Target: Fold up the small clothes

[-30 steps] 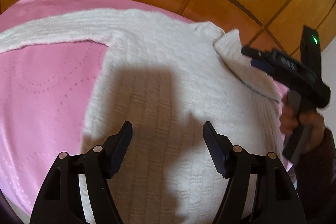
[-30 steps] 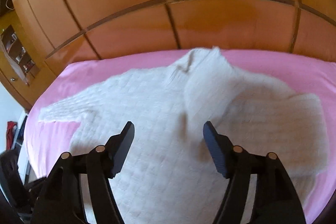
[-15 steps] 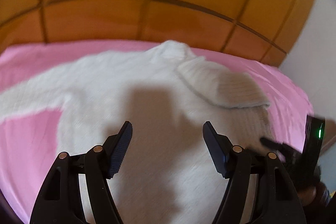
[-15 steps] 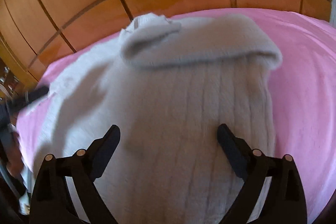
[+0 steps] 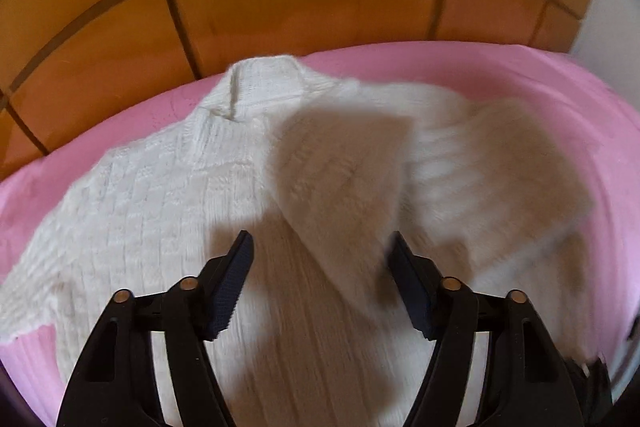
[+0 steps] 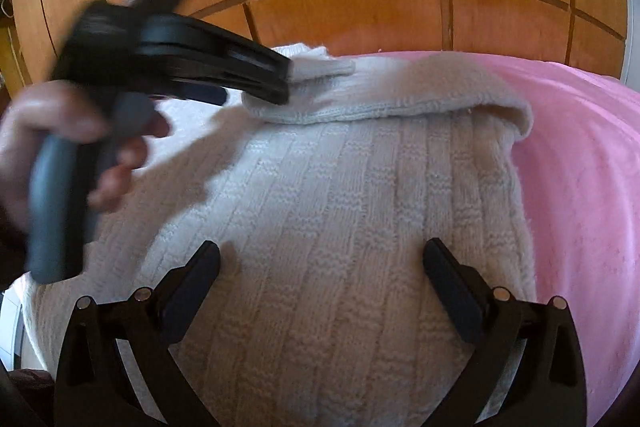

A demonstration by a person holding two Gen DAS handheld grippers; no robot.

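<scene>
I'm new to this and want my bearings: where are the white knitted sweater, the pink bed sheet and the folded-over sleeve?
White knitted sweater [image 6: 340, 227]: right wrist view, ribbed body panel.
Pink bed sheet [image 6: 580, 187]: right wrist view, bare stretch right of the sweater.
Folded-over sleeve [image 6: 400, 99]: right wrist view, its middle, lying across the sweater.

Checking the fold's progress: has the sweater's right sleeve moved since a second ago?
Yes. In the right wrist view the sleeve, earlier spread out over the pink sheet, now lies folded across the sweater, toward the collar.
</scene>
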